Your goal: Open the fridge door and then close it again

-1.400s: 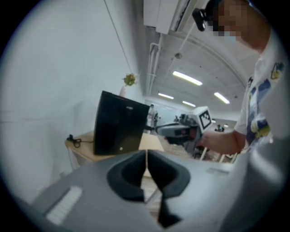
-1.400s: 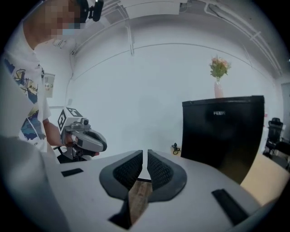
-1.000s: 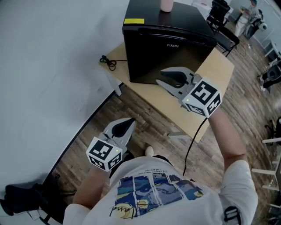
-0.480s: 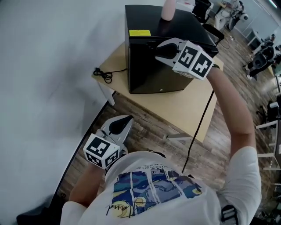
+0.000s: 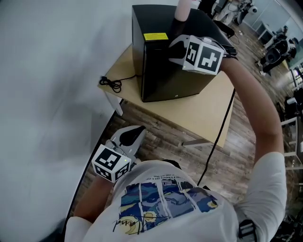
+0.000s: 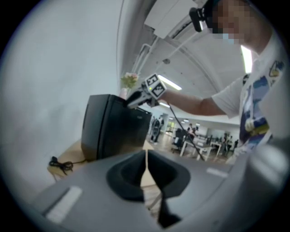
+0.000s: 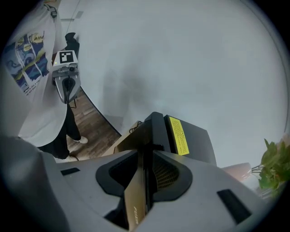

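A black mini fridge [image 5: 158, 71] with a yellow label [image 5: 156, 36] on top stands on a wooden table [image 5: 215, 111]. My right gripper [image 5: 173, 46] is at the top front corner of the fridge, shut on the upper edge of the fridge door [image 7: 152, 131]. In the right gripper view the door edge runs between the pads [image 7: 168, 174] of that gripper [image 7: 146, 176]. Whether the door is ajar I cannot tell. My left gripper [image 5: 135, 133] hangs low beside the person's body, away from the table, jaws shut on nothing [image 6: 146, 163].
A pink cup [image 5: 182, 9] with a plant [image 7: 274, 167] stands on the fridge top. A coiled black cable [image 5: 110, 83] lies at the table's left corner. A white wall [image 5: 52, 71] runs along the left. Desks and chairs [image 5: 272, 52] fill the room behind.
My right gripper rose from in front of the fridge's lower face to the door's top edge and closed on it. The left gripper stayed low.
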A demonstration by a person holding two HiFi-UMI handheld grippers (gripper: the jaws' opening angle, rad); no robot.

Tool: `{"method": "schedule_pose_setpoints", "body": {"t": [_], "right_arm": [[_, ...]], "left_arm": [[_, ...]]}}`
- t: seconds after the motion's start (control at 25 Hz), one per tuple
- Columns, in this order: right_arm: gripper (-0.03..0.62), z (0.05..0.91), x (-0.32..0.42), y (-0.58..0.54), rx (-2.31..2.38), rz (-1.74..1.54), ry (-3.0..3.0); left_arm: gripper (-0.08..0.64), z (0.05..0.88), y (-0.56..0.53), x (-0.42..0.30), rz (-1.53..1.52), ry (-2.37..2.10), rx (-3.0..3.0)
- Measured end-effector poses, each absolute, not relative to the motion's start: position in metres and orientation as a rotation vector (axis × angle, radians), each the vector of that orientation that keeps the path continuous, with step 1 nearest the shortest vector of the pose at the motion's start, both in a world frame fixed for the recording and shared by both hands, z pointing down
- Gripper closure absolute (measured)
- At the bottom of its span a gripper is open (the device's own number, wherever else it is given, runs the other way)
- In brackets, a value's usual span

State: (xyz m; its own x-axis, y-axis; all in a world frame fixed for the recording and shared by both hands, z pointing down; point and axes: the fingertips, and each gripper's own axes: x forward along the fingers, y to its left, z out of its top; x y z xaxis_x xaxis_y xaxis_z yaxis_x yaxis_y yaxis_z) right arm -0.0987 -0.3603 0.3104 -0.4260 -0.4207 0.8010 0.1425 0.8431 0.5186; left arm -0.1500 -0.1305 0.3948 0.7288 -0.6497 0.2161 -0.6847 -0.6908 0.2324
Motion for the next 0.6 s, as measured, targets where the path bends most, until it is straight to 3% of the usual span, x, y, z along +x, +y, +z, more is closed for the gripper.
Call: {"method": "schedule_pose_setpoints", "body": {"t": [0.6], "right_arm": [[0.540, 0.320, -0.100, -0.365, 0.198, -0.570, -1.793]], "left_arm": [[0.546, 0.403, -0.127, -0.170, 0.153, -0.980, 2.638]]}}
